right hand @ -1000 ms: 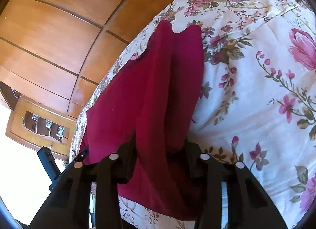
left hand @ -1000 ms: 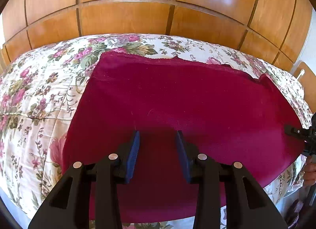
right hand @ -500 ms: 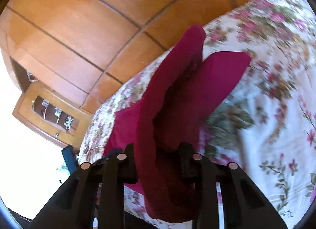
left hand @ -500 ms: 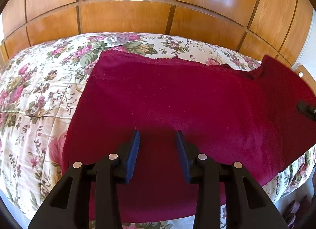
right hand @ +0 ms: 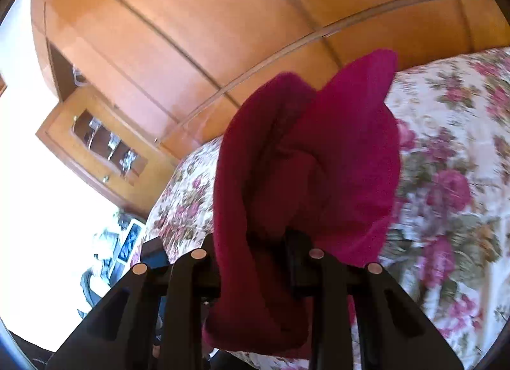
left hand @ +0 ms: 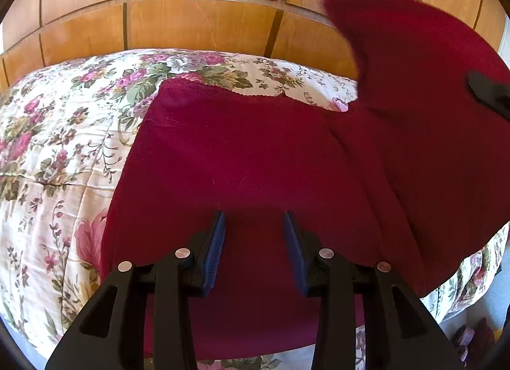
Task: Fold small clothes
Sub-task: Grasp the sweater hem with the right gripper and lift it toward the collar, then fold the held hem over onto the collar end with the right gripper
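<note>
Left wrist view: the cloth (left hand: 255,153) is dark red, fuzzy, w/ a scalloped far edge; most of it lies flat on the floral quilt (left hand: 57,153), covering the mid and near part of the bed; its right side is lifted off the quilt into a tall blurred flap in front of the wood panels (left hand: 197,22); a black bit of the right gripper (left hand: 487,95) shows against that flap at the right edge; left gripper (left hand: 254,236) hovers over the near part of the cloth, pointing down and fwd, blue pads apart, nothing between them; whether the tips touch the cloth, can't tell.

Right wrist view: right gripper (right hand: 255,242) is tilted, pointing a little down toward the bed; fingers clamped on a bunch of the cloth (right hand: 306,159), which rises in two lobes ahead of the jaws and hangs in a fold below them; quilt (right hand: 452,178) to the right, blurred; wood cabinet (right hand: 95,146) far left.
</note>
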The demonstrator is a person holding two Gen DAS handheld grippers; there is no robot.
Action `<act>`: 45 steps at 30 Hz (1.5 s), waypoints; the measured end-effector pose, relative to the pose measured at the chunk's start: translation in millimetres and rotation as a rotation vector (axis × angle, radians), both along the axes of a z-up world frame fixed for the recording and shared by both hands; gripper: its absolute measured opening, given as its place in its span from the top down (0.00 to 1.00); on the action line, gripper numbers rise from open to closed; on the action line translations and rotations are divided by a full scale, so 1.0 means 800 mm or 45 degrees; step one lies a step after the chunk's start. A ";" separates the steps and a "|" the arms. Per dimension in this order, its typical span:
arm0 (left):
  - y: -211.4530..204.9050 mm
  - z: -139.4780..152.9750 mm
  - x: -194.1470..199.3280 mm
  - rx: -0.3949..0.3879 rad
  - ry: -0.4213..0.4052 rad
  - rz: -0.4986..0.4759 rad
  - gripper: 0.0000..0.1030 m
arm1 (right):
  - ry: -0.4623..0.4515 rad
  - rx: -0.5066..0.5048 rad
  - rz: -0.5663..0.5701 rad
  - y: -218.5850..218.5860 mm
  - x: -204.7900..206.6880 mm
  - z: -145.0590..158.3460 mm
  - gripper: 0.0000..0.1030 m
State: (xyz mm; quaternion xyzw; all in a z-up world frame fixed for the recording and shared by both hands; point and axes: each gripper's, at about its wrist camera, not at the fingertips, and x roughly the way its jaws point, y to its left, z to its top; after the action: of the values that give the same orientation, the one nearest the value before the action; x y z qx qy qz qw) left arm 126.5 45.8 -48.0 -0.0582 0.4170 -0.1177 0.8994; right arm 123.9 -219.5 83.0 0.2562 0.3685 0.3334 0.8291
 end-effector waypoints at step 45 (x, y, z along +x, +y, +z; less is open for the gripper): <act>0.125 0.047 0.051 -0.547 0.296 0.023 0.35 | -0.075 -0.296 0.196 0.065 -0.085 -0.070 0.37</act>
State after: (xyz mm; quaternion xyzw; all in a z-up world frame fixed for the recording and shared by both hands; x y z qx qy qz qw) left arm 167.6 145.7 -10.8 -0.2651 0.4826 -0.1881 0.8133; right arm 56.0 -167.9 27.0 0.1194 0.3986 0.3583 0.8357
